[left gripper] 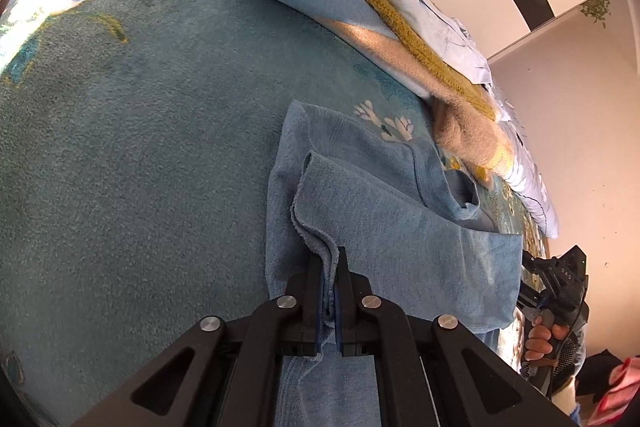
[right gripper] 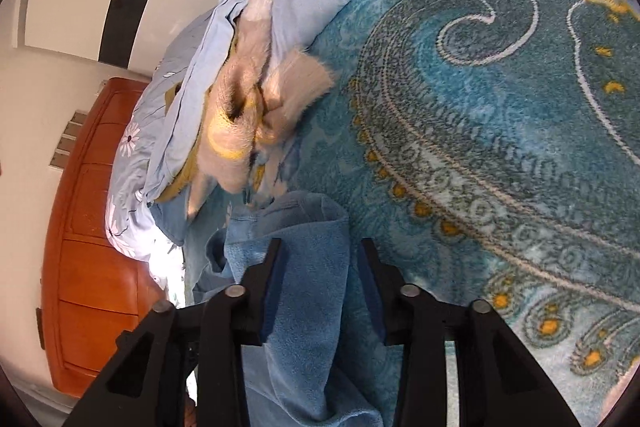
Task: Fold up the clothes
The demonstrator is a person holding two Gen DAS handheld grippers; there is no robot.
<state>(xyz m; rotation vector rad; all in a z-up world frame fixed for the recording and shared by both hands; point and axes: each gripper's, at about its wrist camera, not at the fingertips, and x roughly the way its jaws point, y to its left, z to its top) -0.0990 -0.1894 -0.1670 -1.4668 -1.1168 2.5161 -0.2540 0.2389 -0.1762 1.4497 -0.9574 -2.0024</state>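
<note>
Clothing, a soft light-blue fleece garment, lies partly folded on the teal patterned plush blanket. The left gripper has its jaws pressed together, pinching a folded edge of it. The right gripper has its jaws spread, with the blue cloth lying loose between them.

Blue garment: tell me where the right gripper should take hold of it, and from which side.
Grip the folded edge of the blue garment lying between the right gripper jaws, coming straight along the fold. The left gripper already pinches its other edge, so this gives a matching hold.
</note>
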